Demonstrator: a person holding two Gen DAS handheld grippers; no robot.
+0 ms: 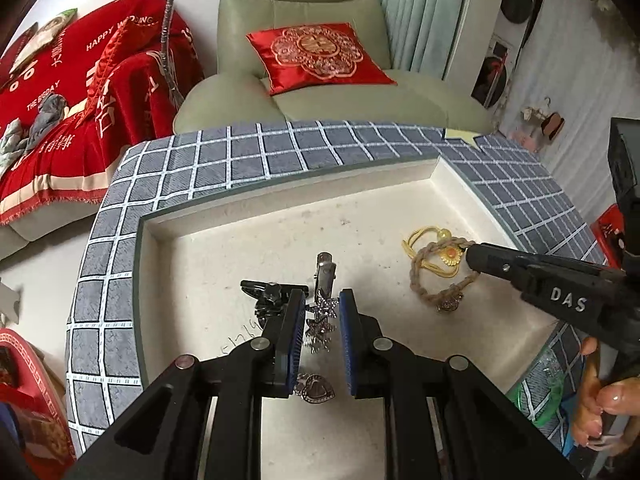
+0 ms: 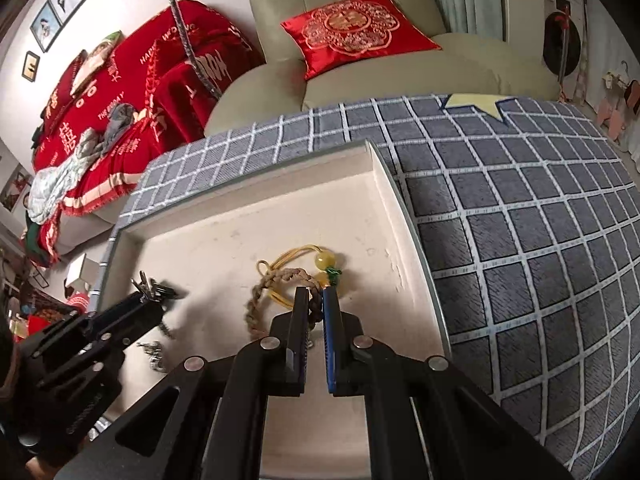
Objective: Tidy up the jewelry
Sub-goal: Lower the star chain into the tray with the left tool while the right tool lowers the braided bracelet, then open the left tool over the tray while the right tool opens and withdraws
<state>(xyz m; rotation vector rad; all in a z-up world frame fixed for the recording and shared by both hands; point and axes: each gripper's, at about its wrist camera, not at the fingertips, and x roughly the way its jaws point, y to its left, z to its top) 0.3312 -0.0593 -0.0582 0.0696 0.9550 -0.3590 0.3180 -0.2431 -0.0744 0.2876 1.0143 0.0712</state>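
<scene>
A white tray (image 1: pixel 248 240) on a checked grey cloth holds the jewelry. My left gripper (image 1: pixel 322 300) is open, its jaws either side of a silver snowflake hair clip (image 1: pixel 320 316). A black clip (image 1: pixel 268 292) lies to its left and a heart ring (image 1: pixel 315 389) lies beneath the jaws. My right gripper (image 2: pixel 316 294) is shut on a braided rope bracelet (image 2: pixel 272 280), which lies over a yellow cord with a bead (image 2: pixel 323 261). In the left wrist view the right gripper (image 1: pixel 470 254) grips the bracelet (image 1: pixel 420 268) at its upper right.
The checked grey cloth (image 2: pixel 520 220) covers the table around the tray. A green armchair with a red cushion (image 1: pixel 316 56) stands behind. A sofa with a red blanket (image 1: pixel 60 112) is at the left. A green object (image 1: pixel 536 396) lies at the tray's right front.
</scene>
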